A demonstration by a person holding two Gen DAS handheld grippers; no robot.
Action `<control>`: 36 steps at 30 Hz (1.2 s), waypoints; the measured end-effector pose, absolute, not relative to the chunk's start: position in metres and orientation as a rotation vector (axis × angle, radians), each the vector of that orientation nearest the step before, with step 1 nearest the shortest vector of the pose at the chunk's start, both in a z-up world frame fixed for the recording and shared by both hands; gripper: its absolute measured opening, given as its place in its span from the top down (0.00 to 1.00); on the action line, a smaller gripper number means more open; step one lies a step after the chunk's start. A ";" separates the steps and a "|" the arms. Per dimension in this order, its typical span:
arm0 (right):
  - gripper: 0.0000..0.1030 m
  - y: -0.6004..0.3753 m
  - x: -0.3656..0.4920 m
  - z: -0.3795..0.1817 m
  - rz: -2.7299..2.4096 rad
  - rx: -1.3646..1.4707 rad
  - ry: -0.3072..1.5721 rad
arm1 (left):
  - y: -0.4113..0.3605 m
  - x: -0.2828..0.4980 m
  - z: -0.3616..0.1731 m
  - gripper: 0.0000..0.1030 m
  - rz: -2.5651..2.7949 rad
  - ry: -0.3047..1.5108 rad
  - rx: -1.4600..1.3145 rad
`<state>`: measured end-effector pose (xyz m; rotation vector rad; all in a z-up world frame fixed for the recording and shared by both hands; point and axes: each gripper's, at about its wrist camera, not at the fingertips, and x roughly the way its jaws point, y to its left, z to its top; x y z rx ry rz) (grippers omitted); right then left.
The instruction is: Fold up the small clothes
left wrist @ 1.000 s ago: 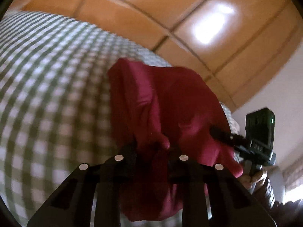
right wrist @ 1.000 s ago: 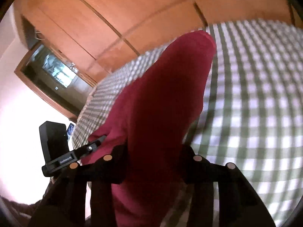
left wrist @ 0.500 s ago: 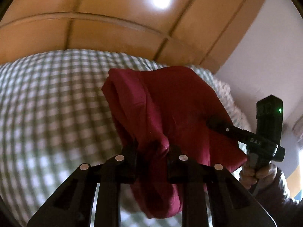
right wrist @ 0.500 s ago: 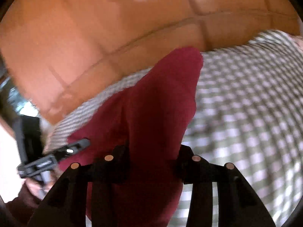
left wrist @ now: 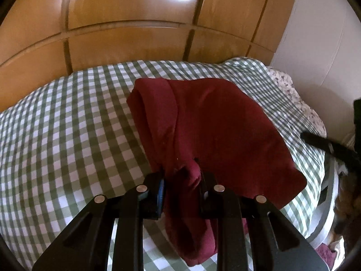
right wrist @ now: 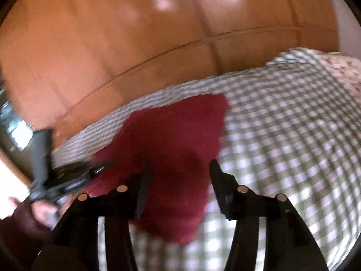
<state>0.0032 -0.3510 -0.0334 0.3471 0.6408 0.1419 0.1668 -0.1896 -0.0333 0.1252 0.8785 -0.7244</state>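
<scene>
the red cloth (left wrist: 216, 126) lies on the checked bed cover (left wrist: 67, 124). the left gripper (left wrist: 182, 183) pinches a bunch of it tight. the right gripper (right wrist: 178, 176) is opening above the cloth, not pressing it

A bed (left wrist: 67, 122) covered by a green-and-white checked sheet carries the load. A dark red garment (left wrist: 216, 122) lies folded on it, near a floral-print pillow (left wrist: 291, 90) at the far corner.

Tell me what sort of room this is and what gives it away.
Most likely a bedroom. A bed covered by a green-and-white checked sheet fills the view, a floral pillow lies at its far corner, and glossy wooden wardrobe doors rise right behind it. A dark red garment is being folded on the bed.
</scene>
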 end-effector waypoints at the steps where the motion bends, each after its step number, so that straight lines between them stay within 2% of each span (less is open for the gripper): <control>1: 0.63 -0.333 0.000 -0.046 0.168 0.299 0.704 | -0.188 0.164 -0.036 0.79 -0.717 0.879 0.130; 3: 0.64 -0.312 -0.005 -0.071 0.139 0.223 0.787 | -0.184 0.157 -0.043 0.79 -0.690 0.884 0.143; 5: 0.64 -0.313 -0.016 -0.089 0.132 0.310 0.786 | -0.177 0.156 -0.052 0.78 -0.684 0.903 0.119; 9: 0.68 -0.319 -0.032 -0.100 0.104 0.422 0.799 | -0.165 0.158 -0.056 0.63 -0.650 0.903 0.075; 10: 0.58 -0.318 -0.031 -0.104 0.071 0.402 0.855 | -0.162 0.158 -0.054 0.63 -0.641 0.907 0.064; 12: 0.55 -0.313 -0.042 -0.106 0.054 0.371 0.856 | -0.154 0.152 -0.043 0.58 -0.593 0.876 0.064; 18: 0.51 -0.324 -0.074 -0.065 0.032 0.395 0.748 | -0.134 0.113 -0.014 0.58 -0.545 0.743 0.084; 20: 0.45 -0.329 -0.073 -0.048 0.018 0.392 0.696 | -0.130 0.105 -0.007 0.58 -0.523 0.704 0.083; 25: 0.43 -0.329 -0.030 -0.015 -0.053 0.353 0.608 | -0.140 0.102 0.005 0.58 -0.561 0.677 0.048; 28: 0.43 -0.328 0.006 -0.020 -0.062 0.364 0.632 | -0.158 0.114 -0.002 0.58 -0.575 0.717 0.067; 32: 0.43 -0.327 0.048 -0.070 -0.111 0.366 0.799 | -0.170 0.140 -0.045 0.58 -0.540 0.899 0.073; 36: 0.38 -0.323 0.035 -0.075 -0.127 0.324 0.736 | -0.162 0.139 -0.044 0.58 -0.550 0.881 0.028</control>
